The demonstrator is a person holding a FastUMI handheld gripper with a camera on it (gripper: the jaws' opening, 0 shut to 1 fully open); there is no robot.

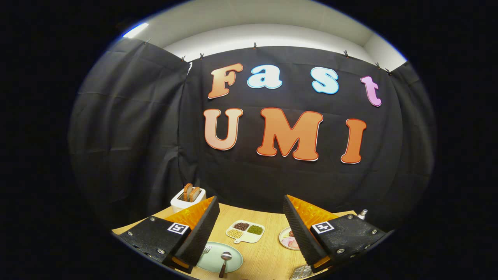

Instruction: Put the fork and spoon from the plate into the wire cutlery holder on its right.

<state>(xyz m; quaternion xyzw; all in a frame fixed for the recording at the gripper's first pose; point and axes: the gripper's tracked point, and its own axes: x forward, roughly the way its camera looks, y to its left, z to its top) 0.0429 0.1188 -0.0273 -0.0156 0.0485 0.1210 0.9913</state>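
My claw (249, 229) hangs wide open with nothing between its fingers, and my left finger (198, 233) covers most of the fork (206, 249); just its tines peek out on the plate (218, 259), whose near rim runs out of sight. The wire holder (300, 273) shows as a mere corner under my right finger (301, 233). That finger also hides half the small dish (287, 238); its food is too blurred to name. A bottle top (362, 213) pokes up behind it, body hidden.

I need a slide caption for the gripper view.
Open gripper above the table; spoon and fork lie on the green plate.
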